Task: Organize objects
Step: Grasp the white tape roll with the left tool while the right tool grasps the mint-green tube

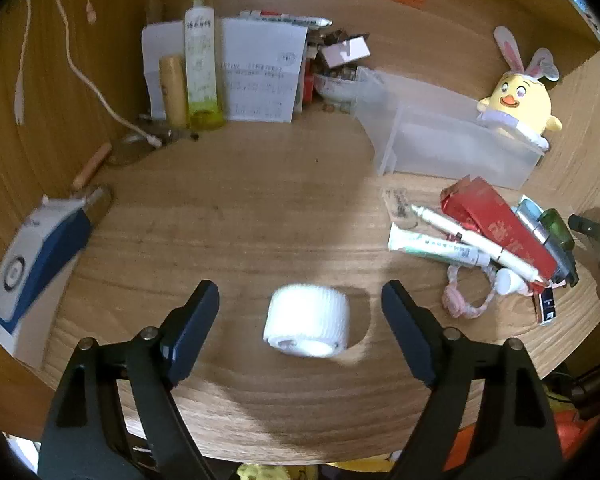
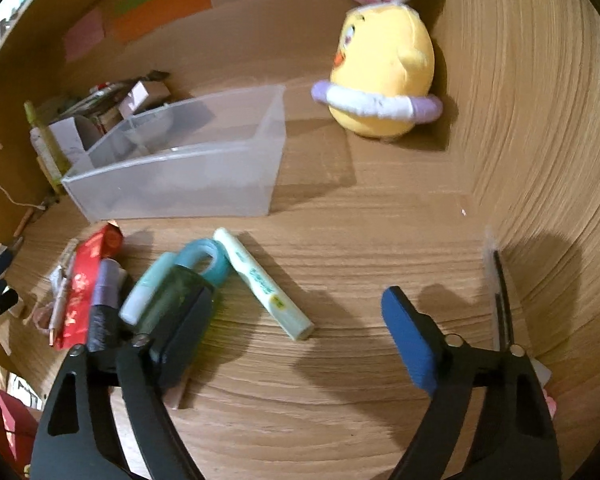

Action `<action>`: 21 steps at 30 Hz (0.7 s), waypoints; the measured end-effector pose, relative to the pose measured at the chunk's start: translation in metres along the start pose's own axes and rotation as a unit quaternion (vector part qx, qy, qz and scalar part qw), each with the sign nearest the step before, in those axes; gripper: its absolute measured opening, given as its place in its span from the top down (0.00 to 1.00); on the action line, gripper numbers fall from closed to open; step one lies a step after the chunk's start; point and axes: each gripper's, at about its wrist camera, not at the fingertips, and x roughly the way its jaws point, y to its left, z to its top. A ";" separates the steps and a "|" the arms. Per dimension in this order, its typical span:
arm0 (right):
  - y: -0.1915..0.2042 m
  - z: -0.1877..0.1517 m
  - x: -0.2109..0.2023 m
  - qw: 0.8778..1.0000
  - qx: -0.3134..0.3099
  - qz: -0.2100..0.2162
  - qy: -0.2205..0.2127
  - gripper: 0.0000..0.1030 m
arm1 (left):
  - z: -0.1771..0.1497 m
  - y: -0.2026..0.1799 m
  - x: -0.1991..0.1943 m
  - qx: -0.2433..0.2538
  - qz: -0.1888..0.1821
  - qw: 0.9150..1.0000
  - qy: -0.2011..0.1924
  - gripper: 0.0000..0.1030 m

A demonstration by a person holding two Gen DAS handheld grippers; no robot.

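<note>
Wood-grain desk [image 1: 260,208] filled both views. Only my left wrist view showed the white gauze roll [image 1: 306,320], lying on its side near the front edge, between the fingers of the left hand-held gripper [image 1: 300,304] but touching neither; jaws stood wide, holding nothing. That view also had the tall green-capped bottle [image 1: 199,60] and papers [image 1: 260,68] at the back wall, and a blue-and-white box [image 1: 36,260] at the left edge. Only my right wrist view showed the pale green marker [image 2: 264,284] lying clear of the pile, just ahead of the right hand-held gripper [image 2: 296,308], whose jaws were wide apart and empty. Clear plastic bin [image 2: 180,168] sat behind the pile of tubes and a red box [image 2: 84,280], with a yellow plush chick [image 2: 384,68] in the back corner. Bare desk lay between gauze roll and bin, and right of the marker up to the side wall.
</note>
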 end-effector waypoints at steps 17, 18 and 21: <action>0.027 0.020 0.047 0.995 -0.077 0.005 0.062 0.78 | 0.016 -0.009 0.013 0.000 -0.020 1.000 -0.003 0.62; 0.027 0.021 0.048 0.995 -0.079 0.009 0.063 0.79 | 0.019 -0.011 0.012 0.001 -0.023 1.000 -0.006 0.62; 0.026 0.023 0.049 0.995 -0.078 0.024 0.065 0.82 | 0.033 -0.022 0.008 0.010 -0.032 0.999 -0.022 0.62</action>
